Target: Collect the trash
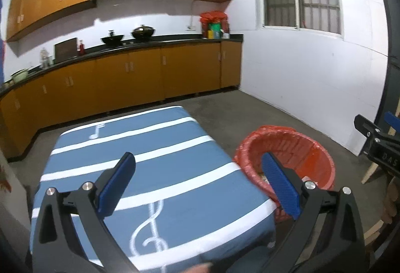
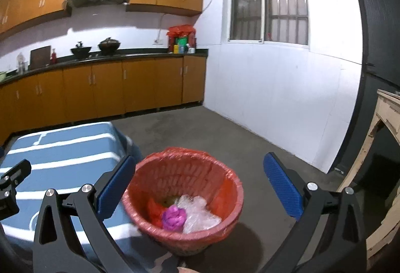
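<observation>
Red woven wastebasket [image 2: 183,200] upright, mouth up, crinkled plastic trash [image 2: 197,213] inside. Left gripper [image 1: 197,183] and right gripper [image 2: 200,185] spread wide, empty.

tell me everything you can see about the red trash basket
The red trash basket is a round, woven-looking plastic bin lined with a thin red bag folded over its rim. It stands upright on the grey concrete floor, close beside the blue striped table; whether they touch is unclear. Inside lie a crumpled pink piece, clear plastic wrap and red scraps. No gripper touches it.
</observation>
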